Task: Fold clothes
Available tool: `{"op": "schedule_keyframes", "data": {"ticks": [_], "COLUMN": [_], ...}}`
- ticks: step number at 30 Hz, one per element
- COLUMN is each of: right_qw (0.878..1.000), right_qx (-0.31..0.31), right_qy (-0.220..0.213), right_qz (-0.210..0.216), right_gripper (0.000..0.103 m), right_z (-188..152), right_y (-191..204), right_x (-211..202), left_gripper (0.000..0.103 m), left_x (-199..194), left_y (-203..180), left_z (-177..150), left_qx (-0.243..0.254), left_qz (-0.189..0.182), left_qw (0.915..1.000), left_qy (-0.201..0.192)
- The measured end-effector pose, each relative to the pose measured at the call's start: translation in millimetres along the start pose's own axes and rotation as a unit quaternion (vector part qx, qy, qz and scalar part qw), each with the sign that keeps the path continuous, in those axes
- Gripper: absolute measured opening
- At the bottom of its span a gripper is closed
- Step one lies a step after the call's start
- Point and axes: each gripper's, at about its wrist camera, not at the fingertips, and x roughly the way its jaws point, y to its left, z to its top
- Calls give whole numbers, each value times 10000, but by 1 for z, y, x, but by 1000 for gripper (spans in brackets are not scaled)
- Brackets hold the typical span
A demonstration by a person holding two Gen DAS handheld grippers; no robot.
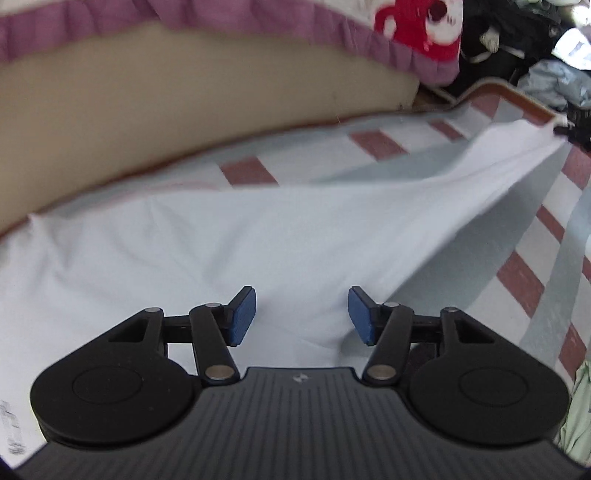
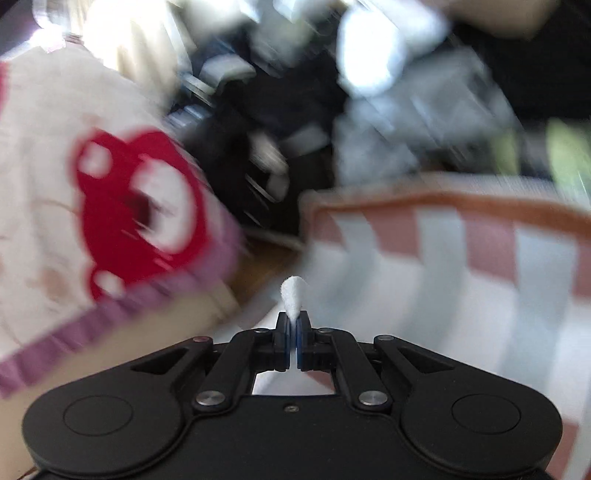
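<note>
A white garment [image 1: 236, 236] lies spread over the checked cloth [image 1: 373, 142] of the table. My left gripper [image 1: 302, 314] is open just above it, its blue pads [image 1: 242, 315] apart with white fabric between them. One corner of the garment is pulled taut toward the far right, where my right gripper [image 1: 565, 129] shows small. In the right wrist view my right gripper [image 2: 294, 330] is shut on a pinch of the white garment [image 2: 293, 295], which sticks up between the pads. That view is motion-blurred.
A bed with a beige side [image 1: 184, 96] and a pink-edged cover with a red print [image 1: 417, 29] stands behind the table. Dark clutter and bags [image 1: 517, 40] lie at the far right. A pale green cloth [image 1: 578, 410] hangs at the right edge.
</note>
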Motion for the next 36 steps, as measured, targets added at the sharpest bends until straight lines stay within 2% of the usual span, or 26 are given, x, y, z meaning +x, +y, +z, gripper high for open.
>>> {"op": "schedule_keyframes", "data": {"ticks": [2, 4, 6, 8, 12, 14, 16, 17, 19, 20, 22, 23, 24, 25, 27, 29, 31, 33, 35, 36], "right_qw": [9993, 9974, 9960, 9973, 9961, 9946, 9969, 9965, 9864, 9803, 9719, 9717, 9717, 9746, 9840, 9962, 9983, 9869, 9641, 9508], "right_qx": [218, 435, 518, 454, 252, 191, 23, 146, 406, 637, 903, 827, 745, 621, 413, 71, -402, -866, -1304, -1660], "right_qy": [167, 334, 388, 194, -789, -979, -687, -292, 480, 688, 661, 532, 395, 216, 19, 130, 401, 780, 1183, 1353], "right_qz": [-237, -474, -620, -544, 287, 302, -384, -772, -1520, -1738, -2073, -2149, -2207, -2139, -1733, -861, 151, 1117, 1989, 2240], "right_gripper": [5, 5, 5, 5, 4, 4, 4, 4, 8, 11, 21, 26, 44, 53, 53, 53, 53, 53, 53, 53], "right_z": [1, 3, 2, 4, 5, 3, -3, -7, -14, -17, -17, -15, -12, -11, -9, -17, -31, -56, -87, -110], "right_y": [-17, -34, -41, -33, -23, -24, -25, -34, -51, -61, -72, -69, -66, -58, -39, -11, 27, 70, 112, 134], "right_x": [10, 20, 26, 25, -8, -17, -6, 6, 28, 33, 30, 25, 20, 13, 1, -6, -11, -17, -25, -31], "left_gripper": [58, 60, 64, 65, 66, 66, 66, 66, 66, 66, 66, 66, 66, 67, 67, 67, 67, 67, 67, 69], "left_x": [9, 10, 8, 6, 1, -3, -8, -10, -18, -22, -32, -41, -50, -59, -77, -95, -117, -154, -191, -210], "left_y": [-5, -9, -7, -5, 8, 12, 16, 19, 24, 26, 32, 39, 47, 54, 69, 83, 101, 121, 141, 151], "left_z": [-3, -6, -7, -7, -14, -18, -24, -27, -35, -39, -48, -54, -60, -66, -78, -89, -104, -126, -148, -159], "left_qx": [136, 263, 203, 91, -309, -420, -614, -742, -943, -1022, -1186, -1304, -1423, -1541, -1776, -2009, -2210, -2579, -2938, -3113], "left_qz": [70, 119, 18, -69, -256, -296, -312, -338, -360, -360, -352, -298, -244, -190, -82, 26, 226, 563, 897, 1063], "left_qw": [9997, 9995, 9997, 9999, 9991, 9986, 9975, 9965, 9945, 9936, 9915, 9902, 9888, 9872, 9835, 9791, 9748, 9644, 9503, 9419], "left_qy": [167, 109, 114, 120, 126, 107, 152, 195, 283, 328, 410, 397, 385, 372, 346, 320, 222, -141, -505, -686]}}
